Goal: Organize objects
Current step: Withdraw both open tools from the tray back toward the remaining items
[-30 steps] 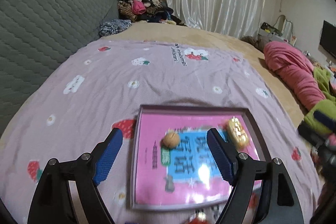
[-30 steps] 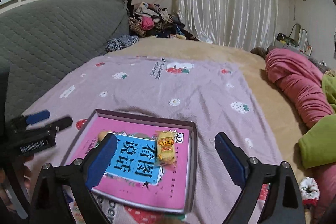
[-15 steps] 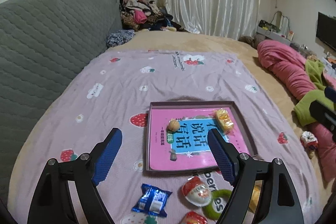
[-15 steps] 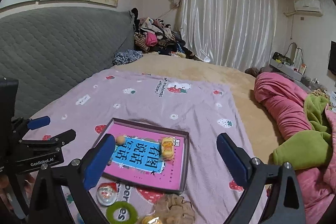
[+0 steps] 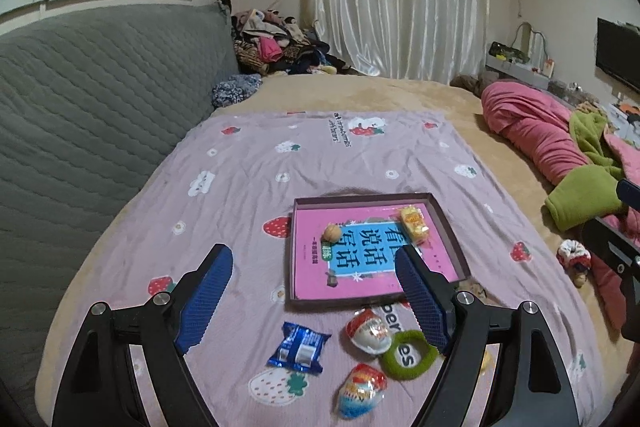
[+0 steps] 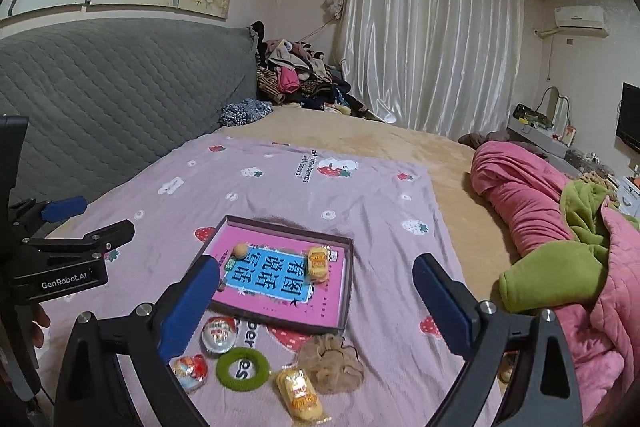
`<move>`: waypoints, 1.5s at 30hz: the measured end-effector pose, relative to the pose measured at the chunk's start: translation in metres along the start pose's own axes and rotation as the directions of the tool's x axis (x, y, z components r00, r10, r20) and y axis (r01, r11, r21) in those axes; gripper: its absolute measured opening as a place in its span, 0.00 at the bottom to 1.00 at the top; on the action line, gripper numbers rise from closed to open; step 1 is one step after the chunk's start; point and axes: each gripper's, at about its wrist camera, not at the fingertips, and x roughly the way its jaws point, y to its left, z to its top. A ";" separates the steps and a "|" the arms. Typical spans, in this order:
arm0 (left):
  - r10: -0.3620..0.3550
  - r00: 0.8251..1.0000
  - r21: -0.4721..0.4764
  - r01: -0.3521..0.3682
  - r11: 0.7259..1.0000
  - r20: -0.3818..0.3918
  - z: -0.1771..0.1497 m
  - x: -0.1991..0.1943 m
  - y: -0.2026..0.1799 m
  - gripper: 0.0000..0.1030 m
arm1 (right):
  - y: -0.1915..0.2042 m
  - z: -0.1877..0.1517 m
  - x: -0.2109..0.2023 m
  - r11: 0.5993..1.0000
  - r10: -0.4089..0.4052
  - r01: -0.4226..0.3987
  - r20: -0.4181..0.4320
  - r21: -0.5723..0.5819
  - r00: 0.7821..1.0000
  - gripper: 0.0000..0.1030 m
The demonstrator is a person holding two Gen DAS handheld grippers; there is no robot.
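Observation:
A shallow box [image 5: 294,263] [image 6: 347,283] lined with a pink book lies on the lilac strawberry blanket. In it are a walnut [image 5: 333,231] [image 6: 240,250] and a yellow snack pack [image 5: 414,223] [image 6: 317,263]. In front of the box lie a blue wrapped snack [image 5: 299,347], two red-and-white egg-shaped candies [image 5: 369,331] [image 5: 360,389], a green hair ring [image 5: 408,355] [image 6: 242,367], a beige scrunchie [image 6: 332,363] and another yellow snack pack [image 6: 300,393]. My left gripper [image 5: 312,297] is open and empty above the loose items. My right gripper [image 6: 316,307] is open and empty, held back from the box.
A grey quilted headboard [image 5: 80,99] runs along the left. Pink and green bedding [image 6: 560,227] is piled on the right. Clothes [image 5: 276,47] are heaped at the far end by the curtain. A small scrunchie [image 5: 574,255] lies at the blanket's right edge.
Both grippers have pulled back and up from the box, so the loose snacks, hair ring and scrunchie in front of it have come into view. Both stay open and empty.

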 end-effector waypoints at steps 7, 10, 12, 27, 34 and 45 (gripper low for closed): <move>0.006 1.000 0.020 -0.006 1.000 0.003 -0.009 -0.021 -0.008 0.82 | -0.001 -0.008 -0.024 1.000 0.002 -0.002 0.006 0.007 1.000 0.95; 0.003 1.000 0.022 -0.003 1.000 0.003 -0.013 -0.029 -0.010 0.82 | 0.000 -0.012 -0.033 1.000 0.009 -0.009 0.010 0.010 1.000 0.95; 0.002 1.000 0.028 -0.002 1.000 0.002 -0.016 -0.034 -0.012 0.82 | 0.001 -0.014 -0.037 1.000 0.010 -0.011 0.009 0.008 1.000 0.95; 0.008 1.000 0.016 -0.007 1.000 -0.021 -0.054 -0.050 -0.017 0.82 | 0.012 -0.055 -0.044 1.000 0.029 -0.029 -0.049 0.002 0.998 0.95; 0.008 0.997 0.019 -0.007 1.000 -0.080 -0.075 -0.036 -0.019 0.82 | 0.015 -0.073 -0.038 0.999 0.036 -0.035 -0.073 0.011 0.997 0.95; -0.002 0.991 0.036 0.007 0.999 -0.132 -0.096 -0.018 -0.028 0.82 | 0.017 -0.100 -0.023 1.000 0.005 -0.005 -0.130 -0.001 0.992 0.95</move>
